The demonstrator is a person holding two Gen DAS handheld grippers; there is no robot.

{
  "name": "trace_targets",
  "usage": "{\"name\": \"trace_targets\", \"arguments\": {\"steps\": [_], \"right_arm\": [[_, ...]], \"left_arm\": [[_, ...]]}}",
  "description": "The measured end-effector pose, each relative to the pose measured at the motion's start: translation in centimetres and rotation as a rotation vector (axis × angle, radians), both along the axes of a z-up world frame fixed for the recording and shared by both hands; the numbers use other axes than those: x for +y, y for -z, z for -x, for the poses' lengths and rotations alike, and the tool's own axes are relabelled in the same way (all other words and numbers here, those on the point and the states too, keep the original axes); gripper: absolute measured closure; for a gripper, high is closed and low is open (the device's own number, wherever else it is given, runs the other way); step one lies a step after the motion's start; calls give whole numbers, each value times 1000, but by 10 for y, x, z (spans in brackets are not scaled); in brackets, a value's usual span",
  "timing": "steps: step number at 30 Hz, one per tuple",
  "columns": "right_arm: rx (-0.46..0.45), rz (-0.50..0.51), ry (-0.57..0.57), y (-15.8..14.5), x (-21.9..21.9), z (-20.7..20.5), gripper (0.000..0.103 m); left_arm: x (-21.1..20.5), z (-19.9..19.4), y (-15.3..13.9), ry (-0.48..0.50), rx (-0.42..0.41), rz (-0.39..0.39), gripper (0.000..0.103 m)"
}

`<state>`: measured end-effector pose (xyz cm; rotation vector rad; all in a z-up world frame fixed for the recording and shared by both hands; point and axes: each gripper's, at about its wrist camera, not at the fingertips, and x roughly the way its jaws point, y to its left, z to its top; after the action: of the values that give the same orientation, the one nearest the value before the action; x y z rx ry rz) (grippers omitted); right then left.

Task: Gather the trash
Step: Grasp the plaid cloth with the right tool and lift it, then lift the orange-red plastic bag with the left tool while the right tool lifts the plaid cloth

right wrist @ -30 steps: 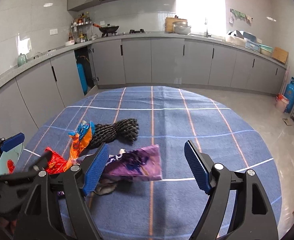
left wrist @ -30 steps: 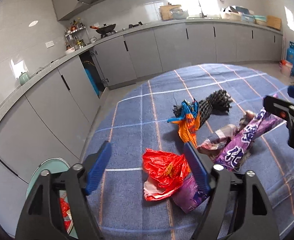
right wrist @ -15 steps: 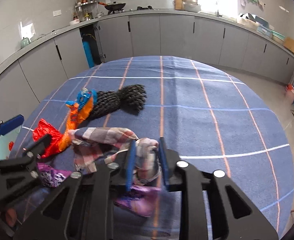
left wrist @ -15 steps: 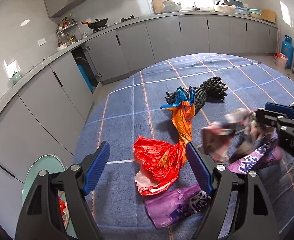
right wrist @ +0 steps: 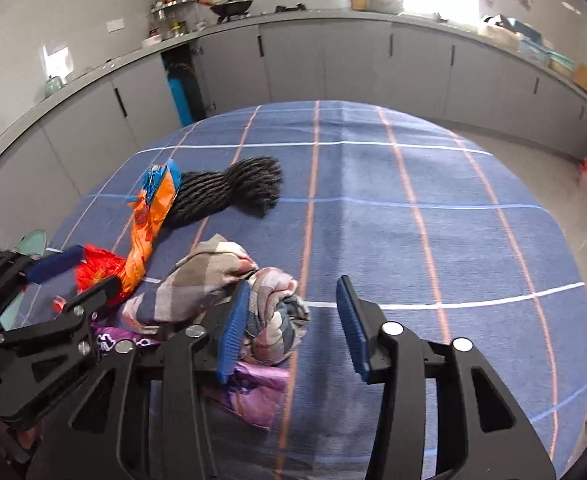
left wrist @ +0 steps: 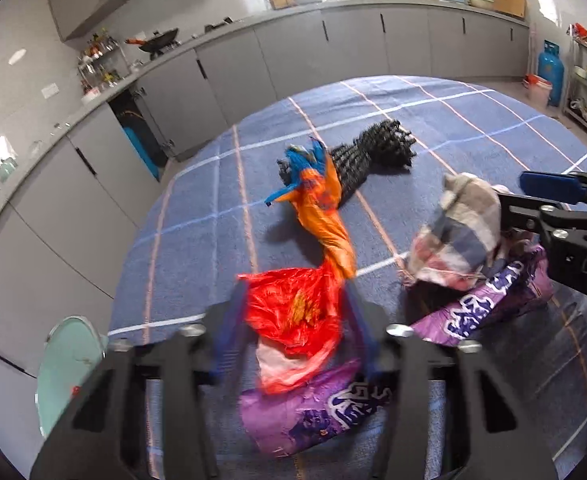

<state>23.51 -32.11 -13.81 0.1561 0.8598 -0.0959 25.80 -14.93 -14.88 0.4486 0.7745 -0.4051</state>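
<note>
A red plastic bag (left wrist: 293,312) lies on the blue checked tablecloth (left wrist: 473,120). My left gripper (left wrist: 293,330) straddles it, its blurred jaws closing with the pads against the bag's sides. An orange and blue wrapper (left wrist: 321,208) trails from the bag toward a black net bundle (left wrist: 373,156). A purple wrapper (left wrist: 313,412) lies under the bag. My right gripper (right wrist: 293,324) has its jaws opening. A crumpled plaid cloth (right wrist: 221,268) rests against the left finger (right wrist: 231,328), clear of the right one. Under the cloth lies another purple wrapper (right wrist: 253,384).
A pale green bin (left wrist: 69,364) stands below the table's left edge. Grey kitchen cabinets (right wrist: 333,64) run along the far wall. A blue gas cylinder (left wrist: 551,72) stands on the floor at the right. The right half of the tablecloth (right wrist: 433,240) is bare.
My left gripper sank and went from wide open to closing on the red bag. My right gripper, shut on the plaid cloth half a second ago, has opened and the cloth has dropped.
</note>
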Motion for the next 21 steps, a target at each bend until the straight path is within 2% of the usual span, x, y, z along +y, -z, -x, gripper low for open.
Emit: {"name": "trace_targets", "arguments": {"steps": [1,2,4,7,13,21], "right_arm": [[0,6,-10,0,2,-1,85],[-7,17,-15,-2,4,0,86],[-18,10,-18,-4,6,3,90],[-46,11,-7,-10,6,8,91],[-108,12,18,-31,-2,18,92],[-180,17,37,-56,-5,29,92]], "left_arm": [[0,0,0,9,4,8,72],[0,0,0,16,9,13,94],[0,1,-1,16,9,20,94],[5,6,-7,22,-13,38,96],[21,19,-35,11,-82,87,98],[52,28,-60,-81,-159,100,98]]}}
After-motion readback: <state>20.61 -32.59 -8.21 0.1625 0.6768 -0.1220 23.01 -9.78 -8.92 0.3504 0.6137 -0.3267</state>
